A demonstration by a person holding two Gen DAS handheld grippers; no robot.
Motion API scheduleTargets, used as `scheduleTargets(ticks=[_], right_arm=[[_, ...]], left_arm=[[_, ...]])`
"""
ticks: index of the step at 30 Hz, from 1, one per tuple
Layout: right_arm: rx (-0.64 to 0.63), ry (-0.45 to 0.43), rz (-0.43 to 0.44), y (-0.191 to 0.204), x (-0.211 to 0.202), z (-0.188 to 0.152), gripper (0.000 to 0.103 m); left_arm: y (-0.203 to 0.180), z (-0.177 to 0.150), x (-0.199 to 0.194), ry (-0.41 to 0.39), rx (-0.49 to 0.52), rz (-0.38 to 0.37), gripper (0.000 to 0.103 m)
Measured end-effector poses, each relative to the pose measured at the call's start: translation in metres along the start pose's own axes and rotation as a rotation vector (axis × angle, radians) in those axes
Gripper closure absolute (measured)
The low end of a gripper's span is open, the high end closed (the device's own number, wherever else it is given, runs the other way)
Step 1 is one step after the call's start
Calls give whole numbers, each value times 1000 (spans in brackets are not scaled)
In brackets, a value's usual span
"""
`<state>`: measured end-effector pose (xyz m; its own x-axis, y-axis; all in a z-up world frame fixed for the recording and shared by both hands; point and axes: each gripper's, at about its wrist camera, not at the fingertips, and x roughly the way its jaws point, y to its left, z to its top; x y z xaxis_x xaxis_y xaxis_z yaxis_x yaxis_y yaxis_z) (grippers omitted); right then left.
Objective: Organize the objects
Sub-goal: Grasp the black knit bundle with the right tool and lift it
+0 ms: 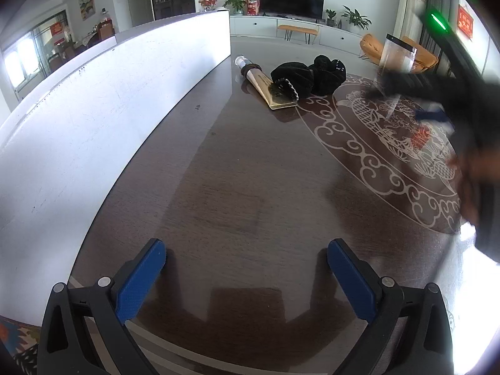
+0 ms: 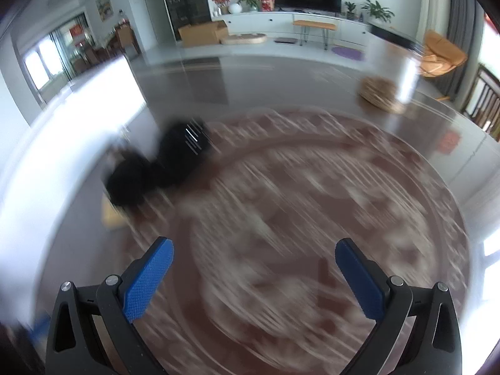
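Lying well ahead of spread left fingers (image 1: 150,268): gold tube (image 1: 268,86), black cloth (image 1: 309,75).

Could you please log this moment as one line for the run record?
left gripper open, empty | right gripper open, empty, view blurred | gold tube and black scrunchies on table

Tube (image 1: 267,89) on table (image 1: 237,187), hair scrunchies (image 1: 309,75) right of it (touching), box (image 1: 103,100) along left.
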<state>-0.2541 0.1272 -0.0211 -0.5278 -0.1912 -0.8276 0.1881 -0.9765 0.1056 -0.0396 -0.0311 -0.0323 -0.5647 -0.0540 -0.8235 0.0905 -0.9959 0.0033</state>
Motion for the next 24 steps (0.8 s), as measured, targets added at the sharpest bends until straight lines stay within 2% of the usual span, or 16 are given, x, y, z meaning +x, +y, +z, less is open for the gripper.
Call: scheduleTargets(ticks=[5,8,12,13,14,15,18,24], right_arm=[[85,85,64,41,31,50,0],[118,142,65,61,52,62,0],[107,167,33,76,71,64,1],[109,164,28,76,73,63,3],[99,136,15,77,71,62,19],[83,114,2,76,68,61,29],[32,83,-8,66,64,53,36],[-149,44,-33,36,39,23,36]], left_arm=[[0,0,0,-1,0,0,0],[0,0,0,-1,-1,1,0],[0,0,0,-1,0,0,0],[0,0,0,-1,0,0,0],[0,0,0,-1,0,0,0],[0,0,1,-1,-1,-1,0],[0,1,1,-1,-1,0,0],[0,0,1,-2,-1,-1,0]])
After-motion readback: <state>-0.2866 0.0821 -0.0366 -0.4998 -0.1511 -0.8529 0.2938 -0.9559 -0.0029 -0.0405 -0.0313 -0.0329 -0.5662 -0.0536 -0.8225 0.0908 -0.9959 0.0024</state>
